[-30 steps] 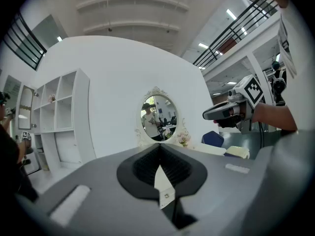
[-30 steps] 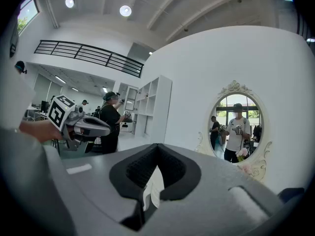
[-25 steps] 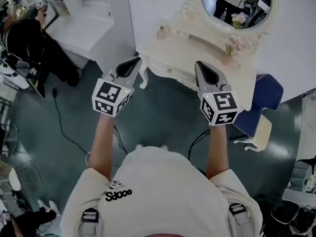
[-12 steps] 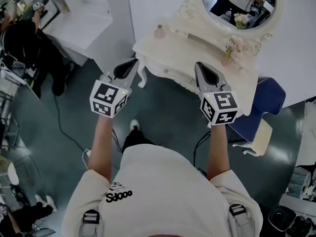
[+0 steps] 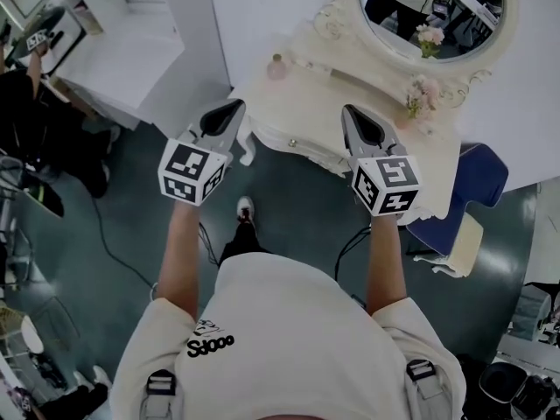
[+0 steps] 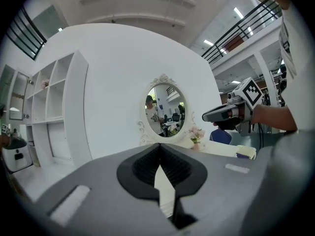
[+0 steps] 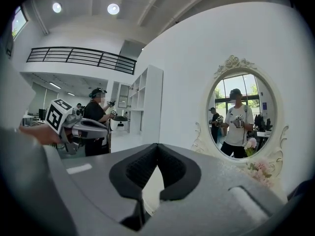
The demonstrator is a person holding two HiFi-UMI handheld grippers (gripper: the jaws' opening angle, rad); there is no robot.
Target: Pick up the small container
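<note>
My left fingers (image 5: 223,119), right fingers (image 5: 363,132) both pressed together, empty; small pink container (image 5: 277,66) at surface (image 5: 315,103) far-left corner: likely light, fragile, slippery; pinch body sides gently.

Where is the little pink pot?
In the head view, the little pink pot sits at the dressing table's left end, just beyond the left gripper.

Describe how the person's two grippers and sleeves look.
The left gripper and right gripper match: grey wedges tapering to a point, black ribbed pads lining a teardrop opening, and a white cube with black square markers at the back. No cables show on them. The person wears a pale short-sleeved T-shirt with black print, plus strap buckles at the shoulders.
</note>
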